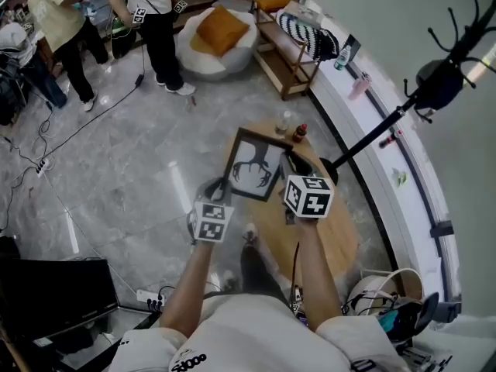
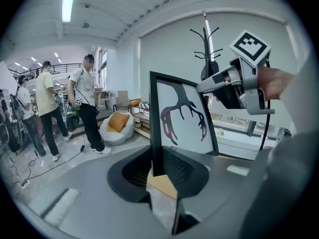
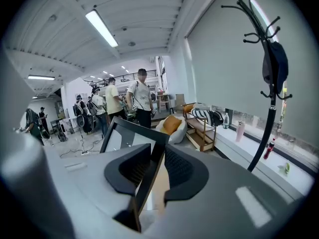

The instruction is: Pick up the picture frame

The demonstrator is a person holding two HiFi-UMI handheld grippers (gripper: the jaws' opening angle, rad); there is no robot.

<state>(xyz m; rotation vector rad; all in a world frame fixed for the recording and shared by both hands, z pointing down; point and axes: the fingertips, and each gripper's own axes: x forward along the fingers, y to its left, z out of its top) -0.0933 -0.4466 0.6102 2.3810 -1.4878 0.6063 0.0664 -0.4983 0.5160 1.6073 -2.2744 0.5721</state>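
Observation:
The picture frame (image 1: pixel 254 167) has a black border and a dark antler print on white. It hangs upright in the air above the round wooden table (image 1: pixel 329 242), held from both sides. My left gripper (image 1: pixel 220 187) is shut on its left edge, and in the left gripper view that edge (image 2: pixel 155 133) stands between the pads at the left gripper (image 2: pixel 156 170). My right gripper (image 1: pixel 297 166) is shut on the frame's right edge. In the right gripper view the frame (image 3: pixel 127 136) runs slanted through the right gripper (image 3: pixel 151 174). The right gripper (image 2: pixel 234 86) also shows beyond the frame in the left gripper view.
Two small bottles (image 1: pixel 285 122) (image 1: pixel 299 132) stand at the table's far edge. A black coat stand (image 1: pixel 434 84) rises at the right by the window ledge. A beanbag with an orange cushion (image 1: pixel 218 34), a wooden bench (image 1: pixel 291 49), people (image 1: pixel 159 22) and floor cables (image 1: pixel 74 134) lie beyond.

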